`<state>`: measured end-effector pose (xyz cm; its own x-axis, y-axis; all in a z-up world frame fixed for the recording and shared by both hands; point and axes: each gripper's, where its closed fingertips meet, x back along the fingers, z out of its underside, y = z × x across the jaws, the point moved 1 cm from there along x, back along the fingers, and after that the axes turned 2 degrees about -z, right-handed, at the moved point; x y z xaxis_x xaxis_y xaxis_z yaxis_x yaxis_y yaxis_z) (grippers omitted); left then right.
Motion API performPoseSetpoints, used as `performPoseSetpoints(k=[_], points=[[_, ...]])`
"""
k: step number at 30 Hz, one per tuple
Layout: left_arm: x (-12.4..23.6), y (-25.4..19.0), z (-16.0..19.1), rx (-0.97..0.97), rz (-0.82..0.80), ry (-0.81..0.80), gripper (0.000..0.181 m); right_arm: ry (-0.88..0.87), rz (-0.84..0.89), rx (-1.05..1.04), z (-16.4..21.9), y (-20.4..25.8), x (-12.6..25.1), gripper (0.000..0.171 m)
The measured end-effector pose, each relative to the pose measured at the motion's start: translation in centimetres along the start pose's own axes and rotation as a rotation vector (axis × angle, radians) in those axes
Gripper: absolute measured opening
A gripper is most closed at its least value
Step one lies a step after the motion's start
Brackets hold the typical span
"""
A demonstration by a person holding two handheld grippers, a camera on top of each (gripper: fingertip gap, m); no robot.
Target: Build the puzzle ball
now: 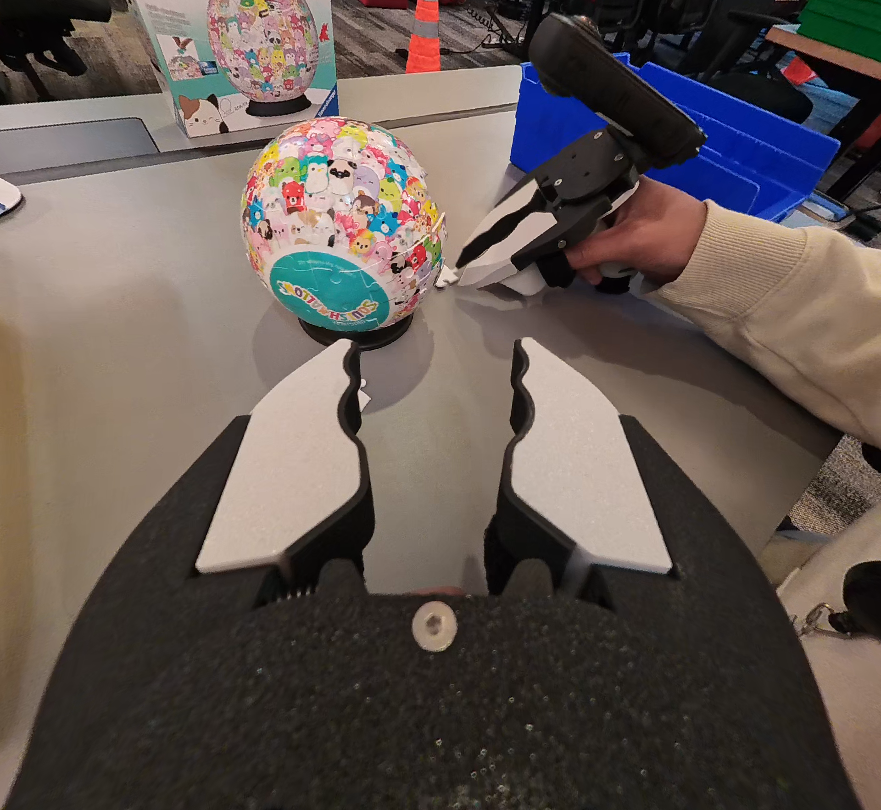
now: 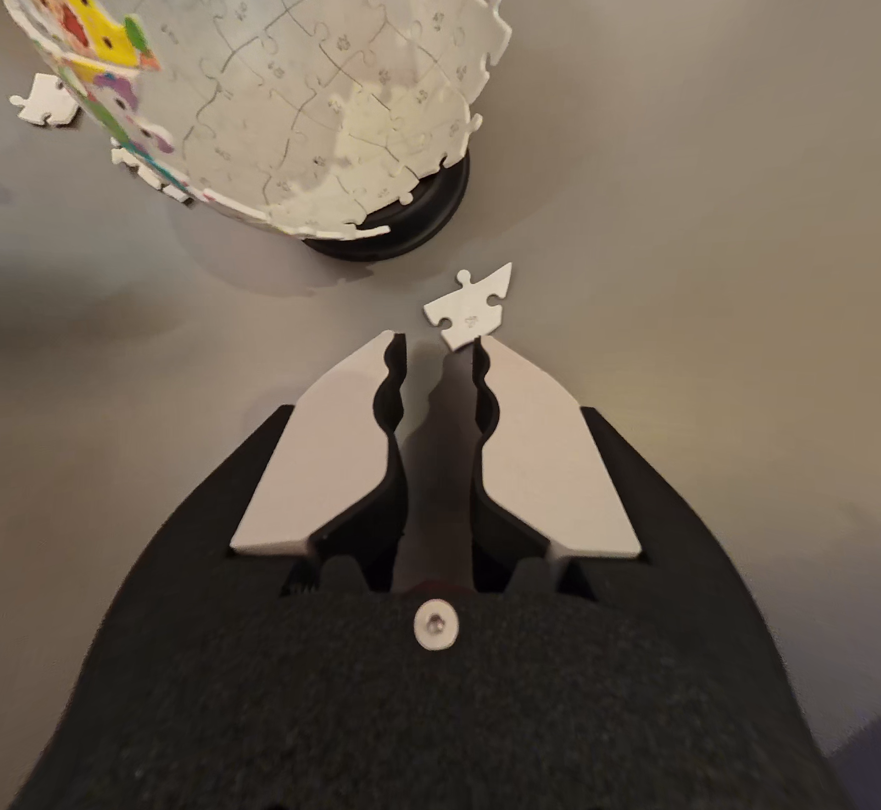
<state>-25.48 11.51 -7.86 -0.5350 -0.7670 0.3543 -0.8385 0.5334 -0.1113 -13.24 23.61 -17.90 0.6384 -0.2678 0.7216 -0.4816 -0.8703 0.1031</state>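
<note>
On the grey tabletop (image 1: 143, 291), the puzzle ball (image 1: 341, 219) sits tilted on its black stand (image 1: 357, 334), one side not yet filled in. My right tongs (image 2: 441, 341) are low beside that gap, jaws parted with nothing between them, the right tip touching a loose white piece (image 2: 469, 310) lying face down. My left tongs (image 1: 434, 348) hang released, well back from the ball. I judge I'm at the pickup: I need to centre the piece between the jaws, close on its edge, then lift it toward the gap. Another piece (image 2: 45, 105) lies beyond the ball.

Puzzle ball (image 1: 341, 219) on black stand (image 1: 356, 333)
</note>
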Motion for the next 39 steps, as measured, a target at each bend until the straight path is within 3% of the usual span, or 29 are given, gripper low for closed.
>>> performPoseSetpoints(k=[8, 15, 22, 29, 36, 37, 39], points=[[0.3, -0.1, 0.1, -0.005, -0.005, -0.002, 0.06, -0.009, 0.038, 0.014, 0.1, -0.6, 0.2, 0.03], [0.6, 0.0, 0.0, -0.003, -0.015, -0.008, 0.06, 0.014, -0.029, 0.001, 0.4, -0.1, -0.1, 0.028], [0.5, 0.0, -0.7, -0.025, -0.007, -0.01, 0.06, -0.071, 0.036, 0.058, -0.7, -1.7, 0.5, 0.027], [0.8, 0.3, -0.9, -0.017, -0.004, -0.013, 0.06, 0.013, -0.03, 0.157, -0.2, -2.0, -1.0, 0.032], [1.1, 0.7, -0.8, -0.009, -0.005, -0.016, 0.06, 0.016, -0.005, 0.179, -0.3, -1.9, -1.0, 0.026], [1.1, 0.7, -1.0, -0.004, 0.001, -0.021, 0.06, 0.018, -0.008, 0.171, -0.6, -1.7, -0.6, 0.01], [1.1, 0.4, -1.4, -0.008, 0.011, -0.038, 0.06, 0.02, -0.013, 0.162, -1.5, -1.4, 0.4, 0.003]])
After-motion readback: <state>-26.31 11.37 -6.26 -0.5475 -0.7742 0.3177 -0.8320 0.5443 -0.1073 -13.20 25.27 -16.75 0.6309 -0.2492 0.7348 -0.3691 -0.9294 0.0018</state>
